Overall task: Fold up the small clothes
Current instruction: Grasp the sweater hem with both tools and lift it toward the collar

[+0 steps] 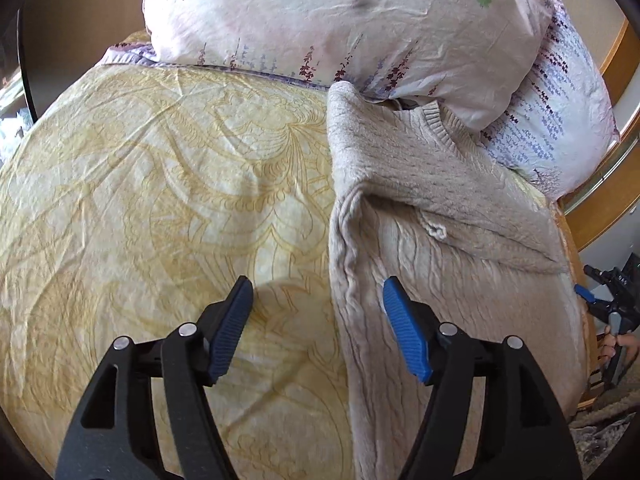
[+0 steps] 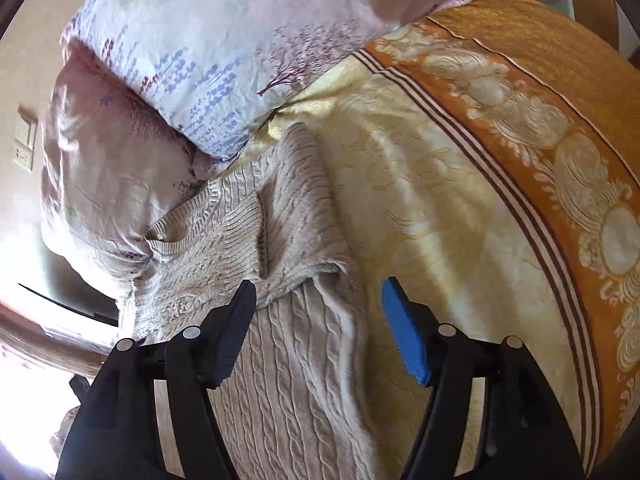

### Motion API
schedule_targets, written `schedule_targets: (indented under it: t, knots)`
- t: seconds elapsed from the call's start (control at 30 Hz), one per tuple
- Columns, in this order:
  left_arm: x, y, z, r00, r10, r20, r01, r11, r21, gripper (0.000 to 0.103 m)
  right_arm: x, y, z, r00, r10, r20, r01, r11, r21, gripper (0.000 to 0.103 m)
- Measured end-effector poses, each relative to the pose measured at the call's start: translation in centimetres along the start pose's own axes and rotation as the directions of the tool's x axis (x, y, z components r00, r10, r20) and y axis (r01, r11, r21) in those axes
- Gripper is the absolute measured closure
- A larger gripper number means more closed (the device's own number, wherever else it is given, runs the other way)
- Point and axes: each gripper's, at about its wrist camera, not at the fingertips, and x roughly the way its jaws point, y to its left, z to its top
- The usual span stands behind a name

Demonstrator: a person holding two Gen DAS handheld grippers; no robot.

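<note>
A beige cable-knit sweater [image 1: 440,240] lies on the yellow patterned bedspread [image 1: 160,180], its sides folded inward and its neckline against the pillows. My left gripper [image 1: 318,292] is open and empty, hovering over the sweater's left folded edge. The right wrist view shows the sweater [image 2: 280,300] from the other side, with a sleeve folded over the body. My right gripper [image 2: 316,296] is open and empty above the sweater's right edge. The right gripper also shows at the far right of the left wrist view [image 1: 600,300].
Two floral pillows [image 1: 340,28] lie stacked at the head of the bed, touching the sweater's collar. An orange ornate border [image 2: 540,120] runs along the bedspread's edge. A wooden frame [image 1: 616,60] stands beyond the pillows.
</note>
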Motion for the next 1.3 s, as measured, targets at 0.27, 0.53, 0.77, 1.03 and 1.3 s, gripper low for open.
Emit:
schedule_targets:
  t: [0.27,0.53,0.77,1.03,1.3]
  knots:
    - [-3.1,0.6,-4.8,0.983,-0.186,0.012,0.185,0.970,-0.157,0.036,-0.7,-2.7,-3.1,0.980,0.182,-0.084,-0.177,0.982,0.063,0.044]
    - [-4.3,-0.2,-8.8,0.937,-0.349,-0.020,0.333,0.907,-0.258,0.045,-0.3,-2.3,-7.5,0.927,0.299,-0.228,-0.293,0.954,0.062,0.056]
    - [-4.4,-1.6,-11.0,0.899,-0.429,-0.091,0.393,0.881,-0.264,0.050,-1.4,-2.9,-9.9,0.880,0.334,-0.338,-0.333,0.941,0.064,0.067]
    - [-3.3,-3.0,-10.8,0.855,-0.488,-0.174,0.438,0.860,-0.261,0.051,-1.2,-1.4,-12.7,0.795,0.366,-0.484,-0.402,0.915,0.031,0.068]
    - [-1.7,-3.3,-10.4,0.858,-0.472,-0.205,0.417,0.871,-0.262,0.085,-1.4,0.6,-13.7,0.850,0.257,-0.459,-0.353,0.926,-0.136,0.090]
